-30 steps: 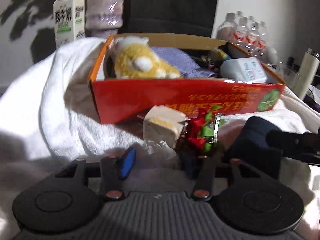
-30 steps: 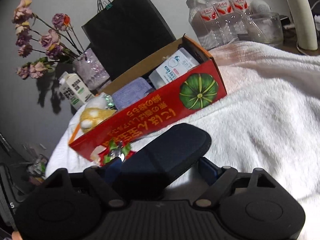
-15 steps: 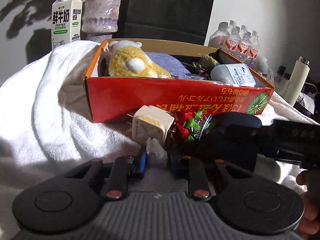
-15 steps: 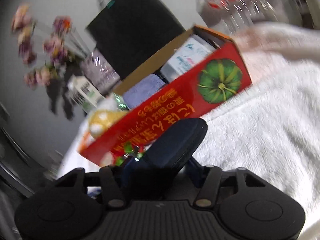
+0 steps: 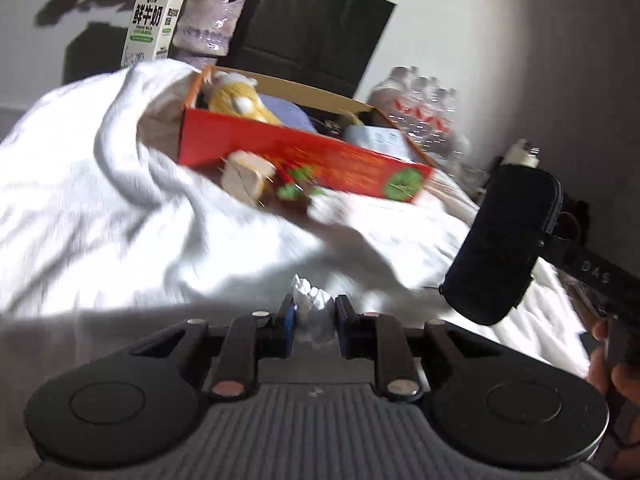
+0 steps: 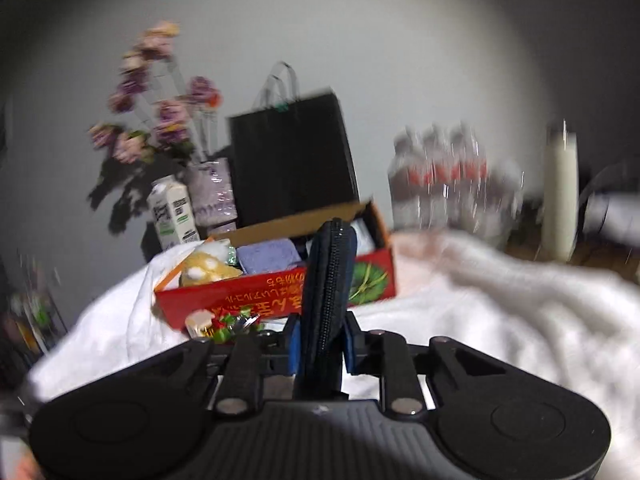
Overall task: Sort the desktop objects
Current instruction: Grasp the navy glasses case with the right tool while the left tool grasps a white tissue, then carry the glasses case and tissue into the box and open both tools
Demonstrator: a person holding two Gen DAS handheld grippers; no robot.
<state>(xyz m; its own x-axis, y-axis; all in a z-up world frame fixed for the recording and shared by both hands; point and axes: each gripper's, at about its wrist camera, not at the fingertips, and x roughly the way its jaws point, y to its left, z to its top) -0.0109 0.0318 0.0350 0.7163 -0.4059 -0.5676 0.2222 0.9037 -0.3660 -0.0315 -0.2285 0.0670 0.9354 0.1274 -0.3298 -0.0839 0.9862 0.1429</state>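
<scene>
A red cardboard box [image 5: 304, 156] [image 6: 276, 288] lies on a white towel [image 5: 100, 216] and holds a yellow plush toy [image 5: 236, 100], a purple cloth [image 6: 268, 258] and a white pack. My left gripper [image 5: 314, 312] is shut on a crumpled white tissue [image 5: 310, 294], low over the towel in front of the box. My right gripper [image 6: 320, 340] is shut on a dark zippered case [image 6: 328, 280] [image 5: 504, 248], held upright in the air to the right of the box. A beige block [image 5: 246, 176] and a red-green ornament [image 5: 296, 186] lie against the box front.
Behind the box stand a milk carton [image 5: 152, 20], a purple vase of flowers [image 6: 212, 196], a black paper bag [image 6: 292, 164] and several water bottles [image 6: 440, 184]. A white flask [image 6: 560, 196] stands at the far right.
My left gripper closed on the tissue and pulled back from the box. My right gripper lifted the dark case off the towel and turned it upright.
</scene>
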